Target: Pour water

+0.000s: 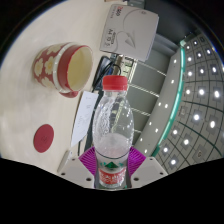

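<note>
Nearest, hand-held gripper [111,168] closed on a clear plastic water bottle [113,128], both purple pads [92,160] pressing on its lower body at the green and red label. Bottle upright between the fingers, red cap [116,84] seemingly on, though hard to be sure; looks lifted rather than standing on the bench [25,110], but contact underneath hidden.

Step in hand, by judgement: bottle grasped and carried, pour not yet begun. Next move calls for bringing the bottle neck over the cup mouth and tilting toward it; if the cap is indeed closed, no water will leave until removed, so worth checking first.

Just ahead and left of the fingers, a small red round lid or coaster [44,138] lying flat on the pale bench. Beside the bottle, a white sheet of paper [84,118] on the surface. Beyond that, the red and cream patterned cup [66,68] standing upright, mouth open, well apart from the bottle and to its left. Farther back, a white box or device [130,32] with dark cables [110,66] trailing toward the bottle neck; these cables near the tilting path, a possible snag. To the right, a tiled edge with a green strip [172,110] and lit spots beyond.
</note>
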`<move>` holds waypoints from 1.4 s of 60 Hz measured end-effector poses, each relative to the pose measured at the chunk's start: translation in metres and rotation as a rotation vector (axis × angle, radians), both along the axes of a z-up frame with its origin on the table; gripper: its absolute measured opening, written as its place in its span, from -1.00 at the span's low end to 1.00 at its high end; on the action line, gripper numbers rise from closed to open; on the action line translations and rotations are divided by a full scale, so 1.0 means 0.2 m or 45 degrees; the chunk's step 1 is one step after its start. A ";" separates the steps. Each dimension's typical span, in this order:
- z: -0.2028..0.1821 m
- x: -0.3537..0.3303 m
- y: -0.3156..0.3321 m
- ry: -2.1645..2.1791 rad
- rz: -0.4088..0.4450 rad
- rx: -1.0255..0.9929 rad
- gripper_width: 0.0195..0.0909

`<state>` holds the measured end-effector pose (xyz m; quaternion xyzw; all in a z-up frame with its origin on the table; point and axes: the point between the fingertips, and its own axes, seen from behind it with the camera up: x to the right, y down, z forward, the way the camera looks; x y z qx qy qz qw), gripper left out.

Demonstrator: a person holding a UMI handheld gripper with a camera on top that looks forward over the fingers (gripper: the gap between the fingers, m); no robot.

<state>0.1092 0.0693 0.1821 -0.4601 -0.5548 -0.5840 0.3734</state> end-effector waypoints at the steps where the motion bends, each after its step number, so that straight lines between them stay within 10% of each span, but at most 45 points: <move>1: -0.01 0.00 0.01 -0.029 -0.001 -0.001 -0.54; 23: -0.05 -0.08 0.03 -0.143 0.072 -0.024 -0.53; 52: 0.11 -0.06 -0.08 1.367 0.084 -0.150 -0.52; 84: -0.45 0.05 0.05 2.214 -0.060 -0.444 -0.53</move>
